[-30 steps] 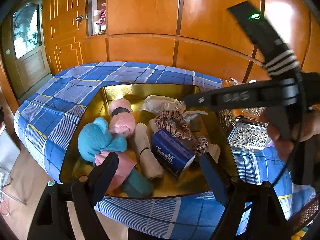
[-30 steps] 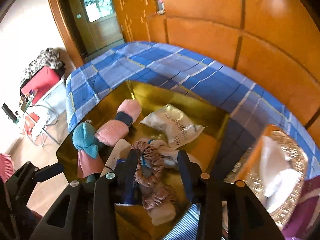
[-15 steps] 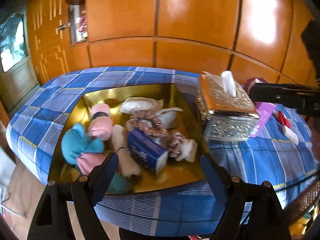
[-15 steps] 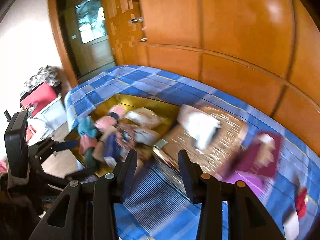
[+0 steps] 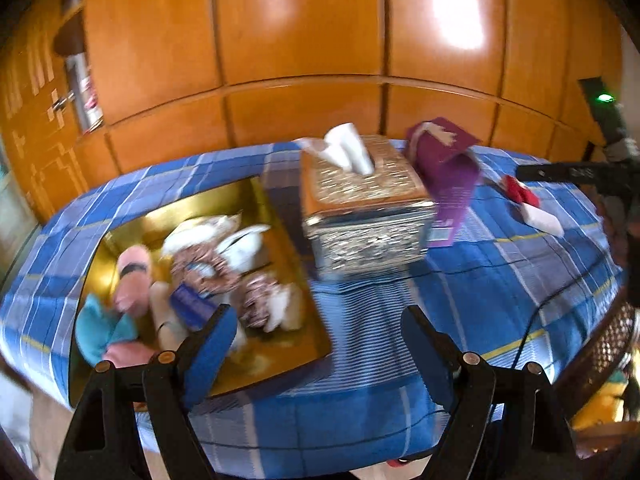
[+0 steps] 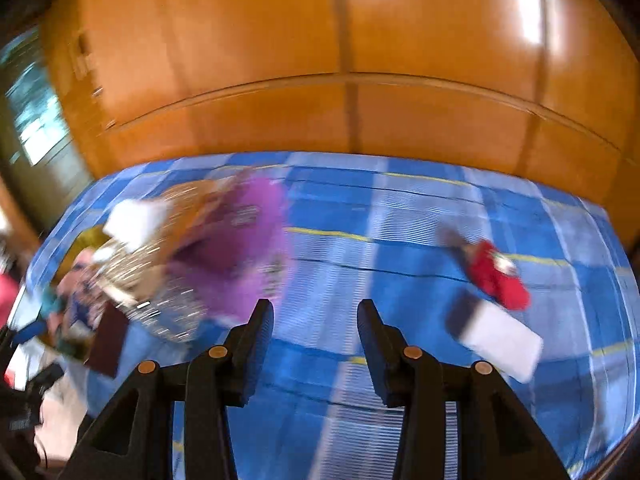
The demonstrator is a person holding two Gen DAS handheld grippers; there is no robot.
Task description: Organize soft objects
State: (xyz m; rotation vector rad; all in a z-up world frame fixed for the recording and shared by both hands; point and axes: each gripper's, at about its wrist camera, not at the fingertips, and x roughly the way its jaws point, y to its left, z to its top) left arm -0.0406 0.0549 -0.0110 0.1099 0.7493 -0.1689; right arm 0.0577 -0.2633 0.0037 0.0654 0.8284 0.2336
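Observation:
A gold tray (image 5: 276, 216) at the left holds several soft things: a teal and pink cloth (image 5: 100, 332), a pink roll (image 5: 134, 276), a patterned scrunchie (image 5: 208, 268) and a blue tissue pack (image 5: 190, 304). My left gripper (image 5: 316, 340) hangs open over the tray's near right corner, with nothing between its fingers. A red and white sock (image 6: 494, 292) lies on the blue checked cloth (image 6: 400, 216), also visible in the left wrist view as the sock (image 5: 528, 204). My right gripper (image 6: 314, 332) is open and empty over bare cloth, left of the sock. The right wrist view is blurred.
An ornate tissue box (image 5: 360, 208) stands right of the tray, with a purple packet (image 5: 448, 168) leaning beside it. In the right wrist view the tissue box (image 6: 160, 248) and packet (image 6: 240, 248) are smeared. A wooden panelled wall (image 5: 300, 40) runs behind the table.
My right gripper has swung from above the tray's scrunchie, past the tissue box, to bare cloth near the sock. The left view has panned right, bringing the tissue box and sock into sight.

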